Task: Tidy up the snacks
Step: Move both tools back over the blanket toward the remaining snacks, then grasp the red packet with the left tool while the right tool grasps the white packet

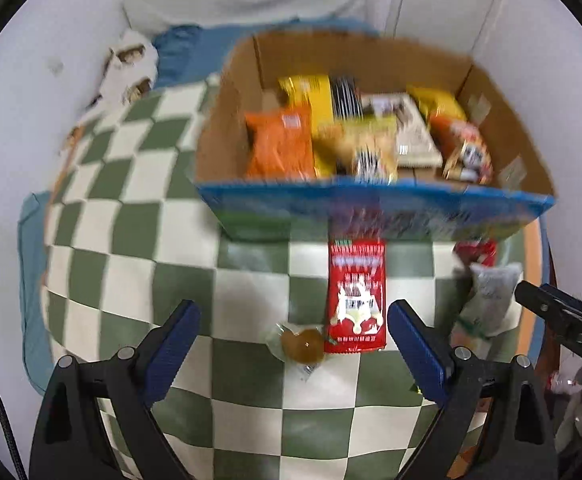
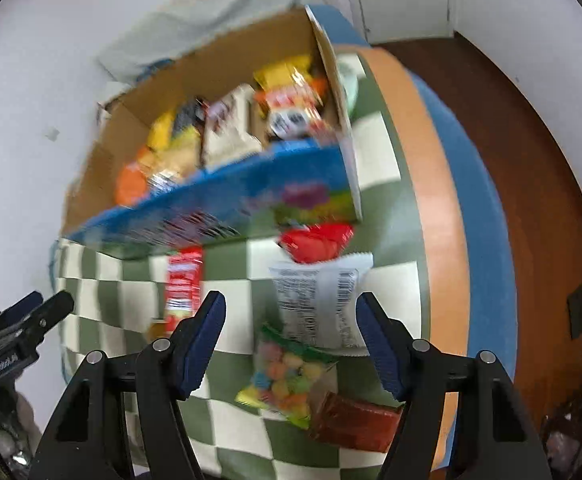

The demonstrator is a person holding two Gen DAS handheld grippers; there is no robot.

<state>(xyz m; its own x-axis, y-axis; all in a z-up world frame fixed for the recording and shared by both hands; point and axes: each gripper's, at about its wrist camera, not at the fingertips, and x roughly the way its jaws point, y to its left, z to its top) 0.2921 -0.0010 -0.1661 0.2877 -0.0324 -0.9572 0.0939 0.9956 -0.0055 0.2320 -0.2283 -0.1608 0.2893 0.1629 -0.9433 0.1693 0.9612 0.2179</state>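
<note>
A cardboard box with a blue front holds several snack packs; it also shows in the right wrist view. On the green-checked cloth, a red packet and a small clear-wrapped brown jelly lie just ahead of my open, empty left gripper. My right gripper is open and empty over a white packet, a bag of coloured candies and a brown-red bar. A red pack lies by the box. The frames are blurred.
The round table's orange rim and blue edge drop off to a wooden floor on the right. A white wall and blue cloth lie behind the box. The right gripper's tip shows at the left view's edge.
</note>
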